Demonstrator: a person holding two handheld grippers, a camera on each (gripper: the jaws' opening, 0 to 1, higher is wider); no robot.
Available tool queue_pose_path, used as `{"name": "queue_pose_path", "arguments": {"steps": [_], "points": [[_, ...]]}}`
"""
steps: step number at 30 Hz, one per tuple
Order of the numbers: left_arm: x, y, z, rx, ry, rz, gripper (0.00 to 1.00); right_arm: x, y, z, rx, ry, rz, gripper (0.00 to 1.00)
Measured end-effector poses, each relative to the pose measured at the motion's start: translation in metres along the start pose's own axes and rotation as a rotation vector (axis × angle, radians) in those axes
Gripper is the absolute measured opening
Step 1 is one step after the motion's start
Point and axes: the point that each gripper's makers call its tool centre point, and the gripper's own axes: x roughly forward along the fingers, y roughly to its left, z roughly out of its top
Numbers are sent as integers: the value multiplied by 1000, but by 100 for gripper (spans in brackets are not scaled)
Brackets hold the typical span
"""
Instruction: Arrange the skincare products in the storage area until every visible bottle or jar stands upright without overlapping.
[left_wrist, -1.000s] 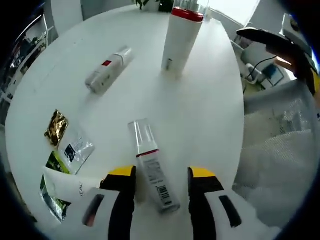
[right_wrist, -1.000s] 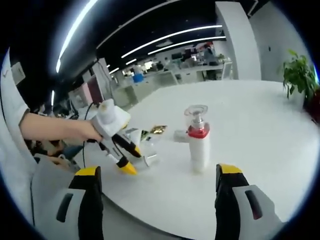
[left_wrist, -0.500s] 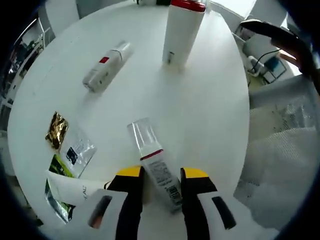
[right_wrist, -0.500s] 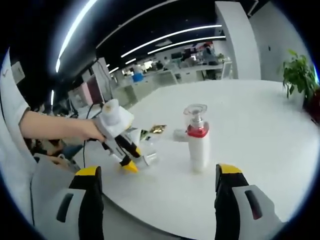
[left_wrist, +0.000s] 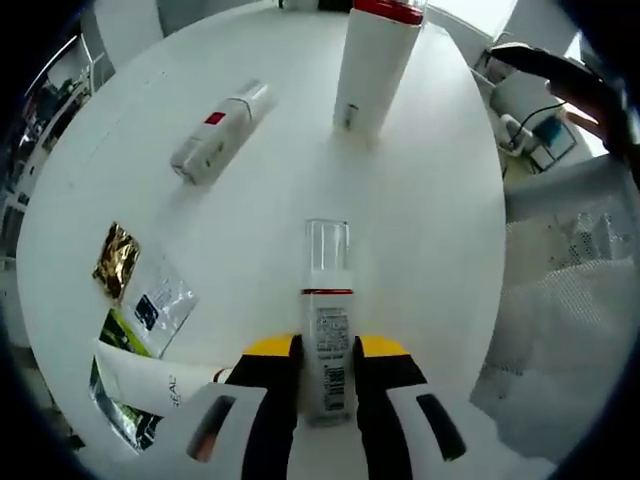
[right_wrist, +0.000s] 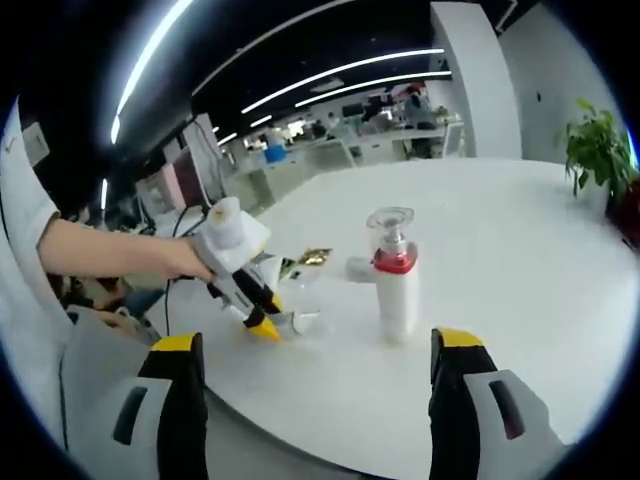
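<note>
Left gripper view: my left gripper (left_wrist: 327, 352) is pinched tight on a lying pump bottle (left_wrist: 327, 325), clear cap pointing at the upright red-collared bottle (left_wrist: 371, 62) across the table (left_wrist: 430, 230). Another bottle (left_wrist: 214, 134) lies left of the upright one; sachets (left_wrist: 135, 290) sit further off. To do it well: lift slightly, swing cap up, plant base flat w/ clear space from the upright bottle.

Right gripper view: my right gripper (right_wrist: 315, 390) hangs wide open, empty, level, just short of the upright bottle (right_wrist: 395, 280). Left of it, my hand (right_wrist: 175, 262) angles the left gripper down to the table.
</note>
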Motion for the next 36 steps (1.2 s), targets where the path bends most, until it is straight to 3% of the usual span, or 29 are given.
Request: {"name": "queue_pose_path", "arguments": {"steps": [14,18,29,36], "points": [[-2,-6,4,-39,-27,-24,17,1,0,-1,-2,4,-2,92],[-5,-11,10,-115,-73,-63,16,1,0,-2,-5,10,1,92],[-25,-24,15,-188,-141,-92,16,2,2,-4,-13,26,5,92],[-34,-36,25,-245,-235,-168,16,2,2,-6,-12,34,5,91]]}}
